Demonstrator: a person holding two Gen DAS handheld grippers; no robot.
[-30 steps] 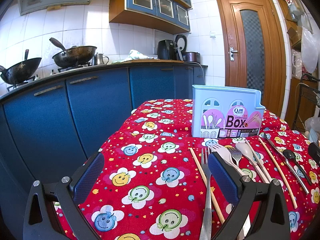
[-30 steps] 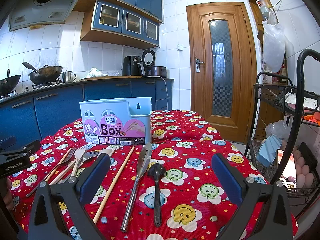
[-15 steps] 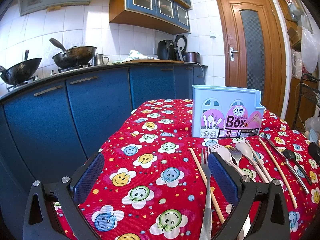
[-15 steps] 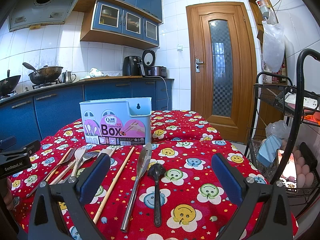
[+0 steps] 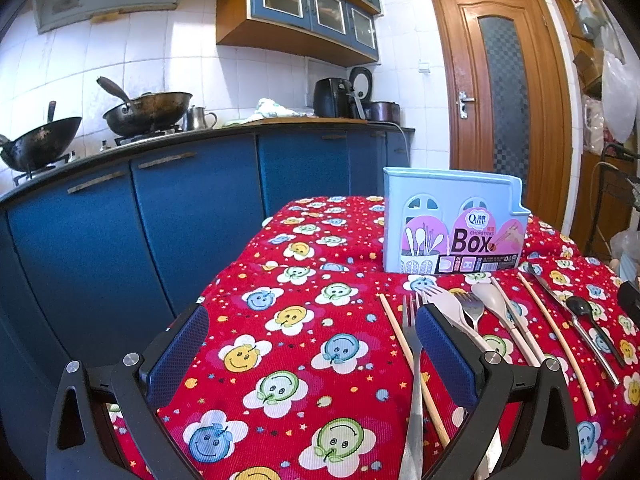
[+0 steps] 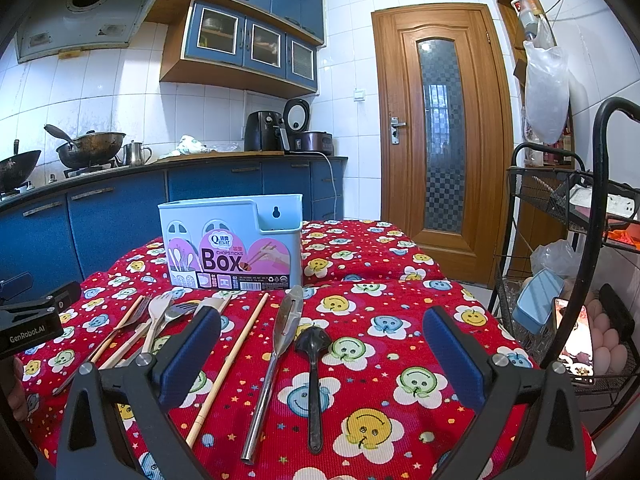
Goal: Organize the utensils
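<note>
Since nothing has moved during the last second, the sorting seems not yet started: every utensil lies on the red tablecloth [image 6: 400, 300], none in the box [image 6: 232, 240]. The box stands upright beyond the right gripper [image 6: 322, 320], a little to its left. The steel utensil [image 6: 276, 352] and the black spoon [image 6: 314, 360] lie under this gripper, between its wide jaws, which touch nothing. The left gripper [image 5: 310, 320] is also wide and empty; a fork [image 5: 412, 340] lies just inside its right finger.
</note>
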